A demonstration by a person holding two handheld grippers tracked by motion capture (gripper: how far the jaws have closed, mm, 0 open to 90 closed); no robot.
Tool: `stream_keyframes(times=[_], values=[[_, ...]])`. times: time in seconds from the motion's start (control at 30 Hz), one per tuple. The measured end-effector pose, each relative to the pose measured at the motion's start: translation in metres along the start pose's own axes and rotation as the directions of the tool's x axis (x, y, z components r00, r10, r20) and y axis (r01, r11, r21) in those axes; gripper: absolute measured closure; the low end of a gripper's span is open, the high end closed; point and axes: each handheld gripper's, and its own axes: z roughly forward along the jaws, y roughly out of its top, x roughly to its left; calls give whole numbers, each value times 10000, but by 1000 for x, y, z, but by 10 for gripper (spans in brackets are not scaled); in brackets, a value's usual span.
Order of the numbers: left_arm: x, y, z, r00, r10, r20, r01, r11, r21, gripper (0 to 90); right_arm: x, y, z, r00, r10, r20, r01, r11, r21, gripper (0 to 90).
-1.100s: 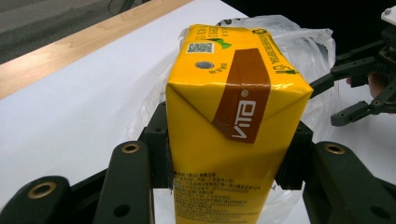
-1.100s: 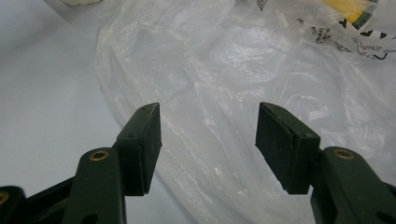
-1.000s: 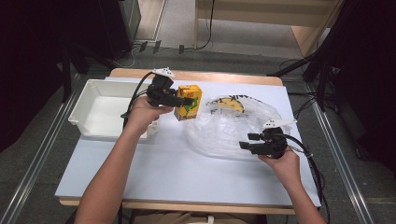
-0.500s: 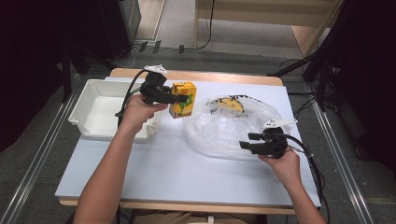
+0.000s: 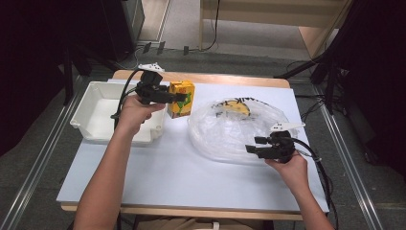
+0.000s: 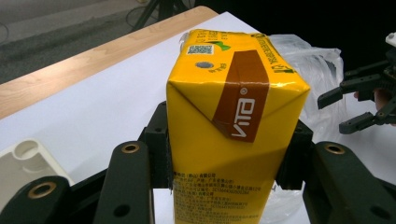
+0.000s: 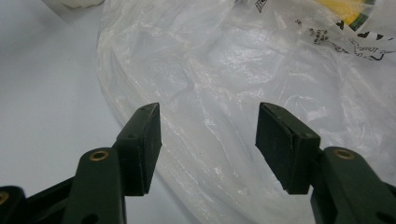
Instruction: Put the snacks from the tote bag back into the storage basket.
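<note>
Yellow drink carton (image 6: pixel 229 126), "VITA" printed on its brown top strip, clamped upright between the jaws of the left hand-held gripper (image 5: pixel 181 97); in the left gripper view the pads press its two side faces. In the high view the carton (image 5: pixel 181 99) sits just beside the white tray (image 5: pixel 95 122), off the tray's right wall and near its far corner; whether its base rests on the table (image 5: pixel 158 177) or hangs just above it cannot be told.

Clear plastic bag (image 5: pixel 230 134), crumpled, flat on the table well to the right of the tray, with black lettering and a yellow item showing through its far side; what that item is cannot be made out.

Right hand-held gripper (image 5: pixel 256 144): jaws apart, holding nothing, at the near right edge of the bag, farthest from the tray. In the right gripper view the open hand-held gripper (image 7: pixel 208 140) points at the bag's film (image 7: pixel 243 84) without pinching it.

Tray: nothing visible inside it.

Status, as judged: the carton is out of the bag and gripped, so pick-up is done. Remaining: carry it over the tray's right wall, set it down inside and release. The yellow item in the bag probably follows, with the right hand-held gripper placed to steady or open the film.
</note>
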Motion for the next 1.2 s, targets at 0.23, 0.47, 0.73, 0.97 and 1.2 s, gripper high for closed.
stream_keyframes(times=[0.23, 0.47, 0.73, 0.97, 1.2], values=[[6, -2, -6, 9998, -40, -215, 39, 10000, -65, 522, 0, 0, 0, 10000, 30, 0, -30, 10000, -6, 417], [13, -4, -9, 9991, -74, -430, 67, 9999, -143, 522, 0, 0, 0, 10000, 8, 35, -7, 10000, -41, 416], [21, -7, -14, 9978, -269, -609, 258, 9995, -190, 521, 0, 0, 0, 10000, 6, 28, -6, 10000, -45, 417], [26, -8, -21, 9966, -453, -681, 426, 9983, -406, 522, 0, 0, 0, 10000, 31, -3, -31, 10000, -42, 416], [31, -10, -27, 9945, -504, -915, 459, 9977, -505, 522, 0, 0, 0, 10000, 37, -7, -37, 10000, -36, 416]])
